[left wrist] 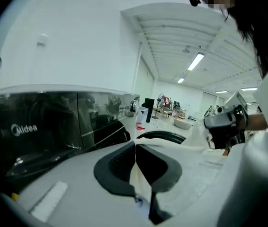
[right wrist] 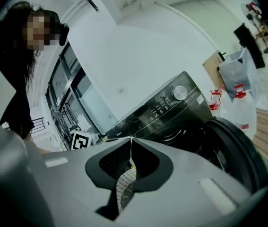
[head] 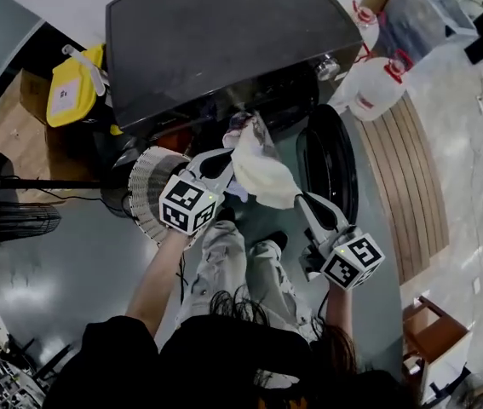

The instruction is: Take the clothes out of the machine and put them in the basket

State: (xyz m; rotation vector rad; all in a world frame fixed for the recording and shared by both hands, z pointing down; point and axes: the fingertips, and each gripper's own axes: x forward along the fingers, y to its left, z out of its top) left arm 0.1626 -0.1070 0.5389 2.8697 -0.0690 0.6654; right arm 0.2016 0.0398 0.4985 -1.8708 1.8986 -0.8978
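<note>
In the head view, the left gripper (head: 227, 167) and the right gripper (head: 302, 203) hold a white garment (head: 262, 175) up between them. It hangs just in front of the dark washing machine (head: 215, 41), its upper end at the drum opening. The round door (head: 328, 164) stands open on the right. The ribbed white basket (head: 146, 192) sits on the floor just left of the left gripper. A yellow bottle (head: 72, 88) lies left of the machine, and white jugs (head: 376, 88) stand to its right.

In the left gripper view, the left gripper (left wrist: 135, 148) has its jaws pinched together on the white garment (left wrist: 139, 181), which fills the slit between them.

In the right gripper view, the right gripper (right wrist: 131, 143) is clamped on a finely checked fabric (right wrist: 124, 187) that trails down from the closed jaws. Whether it belongs to the same garment is unclear. The washing machine (right wrist: 171, 105) and its open door (right wrist: 240, 148) lie beyond.
</note>
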